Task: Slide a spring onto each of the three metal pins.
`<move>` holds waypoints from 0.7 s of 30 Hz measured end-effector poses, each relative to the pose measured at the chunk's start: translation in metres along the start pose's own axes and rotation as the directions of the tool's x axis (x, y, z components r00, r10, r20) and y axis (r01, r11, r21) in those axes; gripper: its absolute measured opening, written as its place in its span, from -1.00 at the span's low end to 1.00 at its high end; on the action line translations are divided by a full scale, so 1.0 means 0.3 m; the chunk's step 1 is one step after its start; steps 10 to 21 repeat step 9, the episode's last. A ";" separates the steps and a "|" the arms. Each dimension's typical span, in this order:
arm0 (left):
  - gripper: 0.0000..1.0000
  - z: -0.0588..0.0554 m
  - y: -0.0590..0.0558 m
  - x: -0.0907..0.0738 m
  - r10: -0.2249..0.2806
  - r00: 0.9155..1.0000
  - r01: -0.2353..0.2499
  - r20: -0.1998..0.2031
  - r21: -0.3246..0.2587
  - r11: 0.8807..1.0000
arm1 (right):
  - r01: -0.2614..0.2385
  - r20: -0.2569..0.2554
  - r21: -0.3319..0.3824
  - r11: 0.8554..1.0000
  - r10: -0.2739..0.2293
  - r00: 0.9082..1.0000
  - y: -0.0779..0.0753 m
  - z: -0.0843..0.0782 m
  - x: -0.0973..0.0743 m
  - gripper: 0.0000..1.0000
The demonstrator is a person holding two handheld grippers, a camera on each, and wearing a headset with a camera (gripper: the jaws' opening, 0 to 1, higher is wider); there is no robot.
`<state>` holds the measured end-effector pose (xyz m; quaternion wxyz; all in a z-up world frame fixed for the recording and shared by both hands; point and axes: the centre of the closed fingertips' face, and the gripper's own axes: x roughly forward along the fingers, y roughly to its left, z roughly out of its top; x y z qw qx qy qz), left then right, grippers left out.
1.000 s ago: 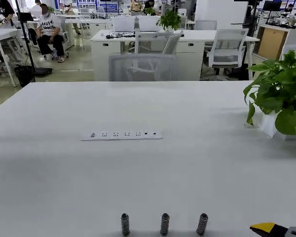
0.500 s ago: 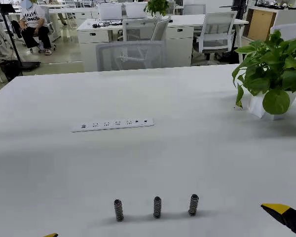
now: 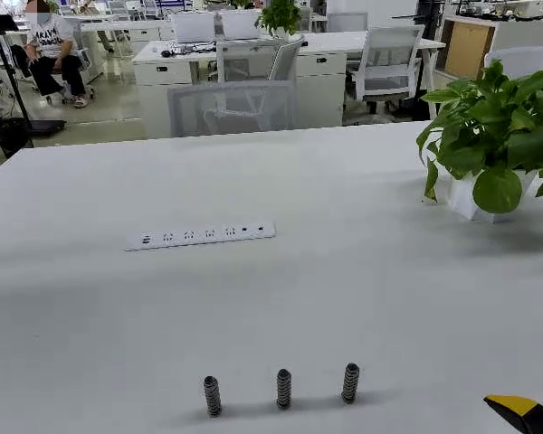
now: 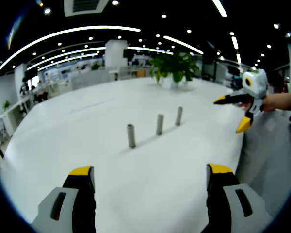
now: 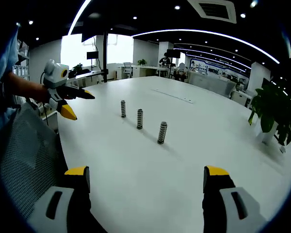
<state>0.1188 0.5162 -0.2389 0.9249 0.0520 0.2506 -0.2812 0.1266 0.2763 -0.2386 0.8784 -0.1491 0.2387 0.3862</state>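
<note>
Three coiled springs stand upright in a row near the table's front edge, each on a pin: left spring (image 3: 213, 396), middle spring (image 3: 283, 388), right spring (image 3: 350, 382). The right gripper view shows the coils of the same row (image 5: 139, 118). In the left gripper view the row (image 4: 159, 124) looks blurred. My left gripper (image 4: 149, 171) is open and empty, well short of the row. My right gripper (image 5: 145, 171) is open and empty too, and its yellow tip (image 3: 523, 412) pokes in at the lower right of the head view.
A white power strip (image 3: 201, 235) lies flat at mid-table. A potted plant (image 3: 493, 136) stands at the right edge. A grey mesh chair (image 3: 231, 107) sits behind the far edge. Bare white tabletop (image 3: 344, 298) surrounds the springs.
The head camera has moved, so the springs sit higher in the picture; they stand as before. A yellow tip at the lower left edge half a second ago has left the picture.
</note>
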 end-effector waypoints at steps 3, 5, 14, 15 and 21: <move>0.94 -0.001 -0.003 0.000 -0.001 1.000 0.001 0.003 -0.006 1.000 | -0.004 0.011 0.003 1.000 0.004 1.000 -0.002 0.019 0.000 0.97; 0.93 -0.003 -0.001 -0.001 0.002 1.000 -0.002 0.002 -0.009 1.000 | -0.004 0.019 0.007 1.000 0.004 1.000 -0.003 0.025 0.003 0.97; 0.93 -0.001 0.003 -0.004 0.009 1.000 -0.009 0.002 0.004 1.000 | -0.006 0.019 0.006 1.000 0.006 1.000 0.004 0.010 0.015 0.97; 0.93 -0.001 0.003 -0.004 0.009 1.000 -0.009 0.002 0.004 1.000 | -0.006 0.019 0.006 1.000 0.006 1.000 0.004 0.010 0.015 0.97; 0.93 -0.001 0.003 -0.004 0.009 1.000 -0.009 0.002 0.004 1.000 | -0.006 0.019 0.006 1.000 0.006 1.000 0.004 0.010 0.015 0.97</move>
